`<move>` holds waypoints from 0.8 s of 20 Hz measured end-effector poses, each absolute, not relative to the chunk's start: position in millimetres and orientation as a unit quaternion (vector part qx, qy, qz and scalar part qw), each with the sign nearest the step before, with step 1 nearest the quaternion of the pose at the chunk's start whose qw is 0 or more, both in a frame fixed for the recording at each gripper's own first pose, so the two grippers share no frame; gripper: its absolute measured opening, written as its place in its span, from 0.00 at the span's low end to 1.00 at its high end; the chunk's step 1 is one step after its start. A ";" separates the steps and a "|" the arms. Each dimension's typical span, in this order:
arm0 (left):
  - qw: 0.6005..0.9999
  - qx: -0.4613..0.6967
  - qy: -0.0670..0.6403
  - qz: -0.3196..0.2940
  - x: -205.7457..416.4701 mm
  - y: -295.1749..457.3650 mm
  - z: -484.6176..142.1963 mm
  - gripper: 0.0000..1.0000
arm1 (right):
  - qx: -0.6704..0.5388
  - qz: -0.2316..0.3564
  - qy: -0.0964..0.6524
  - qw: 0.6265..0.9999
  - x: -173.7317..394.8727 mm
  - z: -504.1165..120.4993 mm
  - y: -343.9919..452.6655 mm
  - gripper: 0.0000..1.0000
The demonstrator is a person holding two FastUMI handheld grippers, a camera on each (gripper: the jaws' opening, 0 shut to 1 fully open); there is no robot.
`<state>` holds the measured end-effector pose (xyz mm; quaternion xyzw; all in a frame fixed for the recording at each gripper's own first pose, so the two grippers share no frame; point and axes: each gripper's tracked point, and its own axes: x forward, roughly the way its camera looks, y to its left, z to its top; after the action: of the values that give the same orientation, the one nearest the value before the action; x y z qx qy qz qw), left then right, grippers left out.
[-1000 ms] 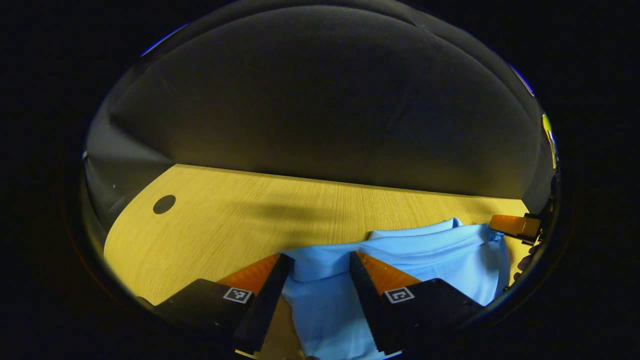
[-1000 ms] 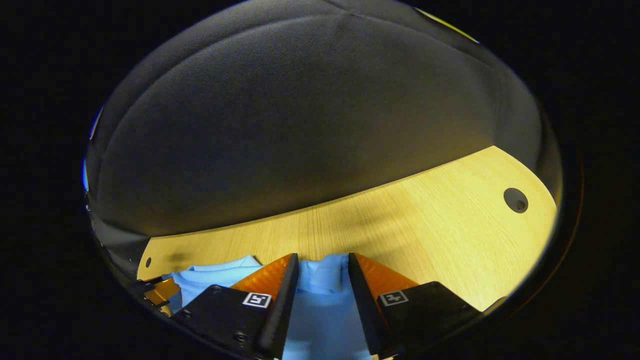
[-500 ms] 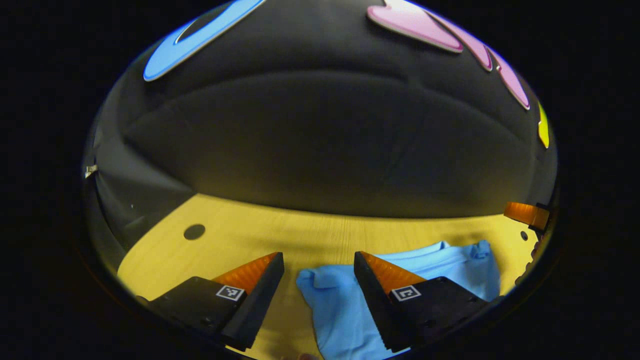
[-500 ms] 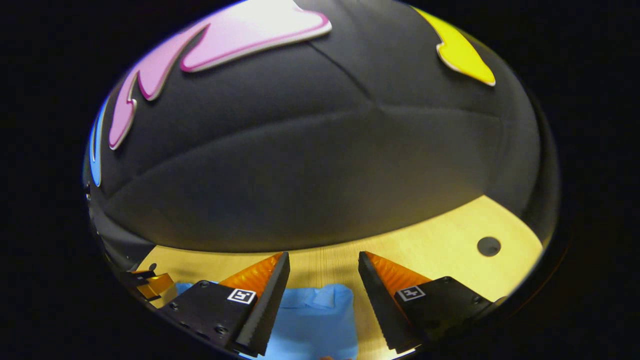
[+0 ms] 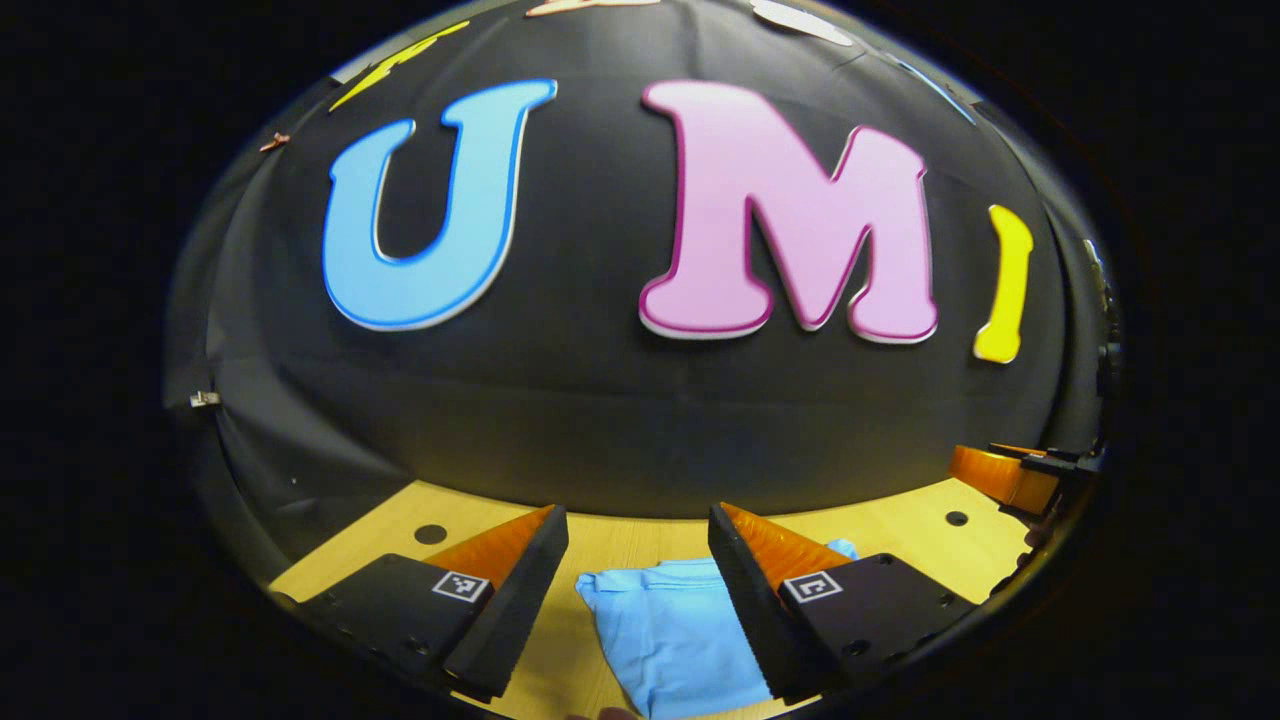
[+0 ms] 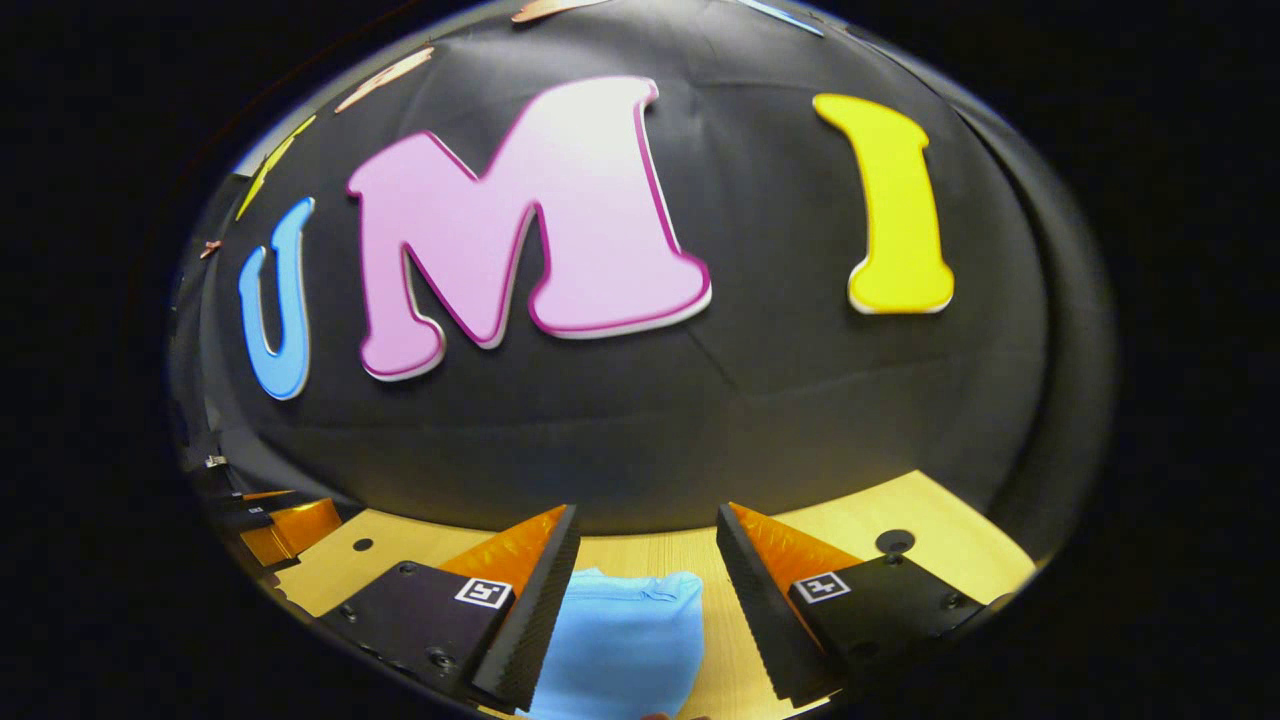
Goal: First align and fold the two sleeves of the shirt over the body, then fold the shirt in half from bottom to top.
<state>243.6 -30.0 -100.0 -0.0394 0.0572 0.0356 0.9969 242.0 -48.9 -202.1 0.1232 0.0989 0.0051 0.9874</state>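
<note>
The light blue shirt [image 5: 670, 630] lies folded into a compact bundle on the wooden table [image 5: 900, 530]. In the left gripper view my left gripper [image 5: 635, 512] hovers above and behind the bundle, open, with nothing between its fingers. The right gripper view shows the shirt [image 6: 620, 630] low between the fingers of my right gripper [image 6: 647, 510], which is also open and off the cloth. The right gripper [image 5: 1010, 475] appears at the far right edge of the left gripper view. At the left edge of the right gripper view is the left gripper [image 6: 285, 525].
The table [image 6: 930, 520] ends at the black cloth wall just beyond the shirt. Round cable holes sit in the tabletop at the left [image 5: 431, 534] and the right [image 6: 895, 541], with bare wood on both sides of the shirt.
Both grippers have risen and drawn back from the shirt, tilting up toward the wall. A second ago the cloth lay between their fingers; it now rests lower and smaller in view.
</note>
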 end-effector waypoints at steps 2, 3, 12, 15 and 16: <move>0.998 -0.039 0.039 0.028 199.7 -37.4 -71.4 0.91 | 0.118 0.017 0.078 0.990 213.8 -172.7 -48.5 0.87; 0.999 -0.037 0.033 0.024 177.5 -41.3 -59.5 0.91 | 0.112 0.023 0.071 0.991 194.7 -158.7 -46.7 0.87; 1.000 -0.020 -0.004 0.003 45.0 -59.9 3.7 0.92 | 0.091 0.064 0.012 0.994 69.7 -48.1 -14.4 0.87; 1.000 -0.026 -0.013 -0.002 18.5 -62.6 19.7 0.92 | 0.101 0.076 0.009 0.992 40.3 -28.4 -5.9 0.95; 0.999 -0.030 -0.014 -0.002 9.4 -64.0 22.7 0.92 | 0.101 0.072 0.007 0.992 32.3 -24.4 -9.2 0.96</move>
<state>9.4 -64.0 22.7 -0.0297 -0.0140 -0.0023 0.9995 32.3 -9.2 -24.4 0.1009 0.0073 0.0718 0.9923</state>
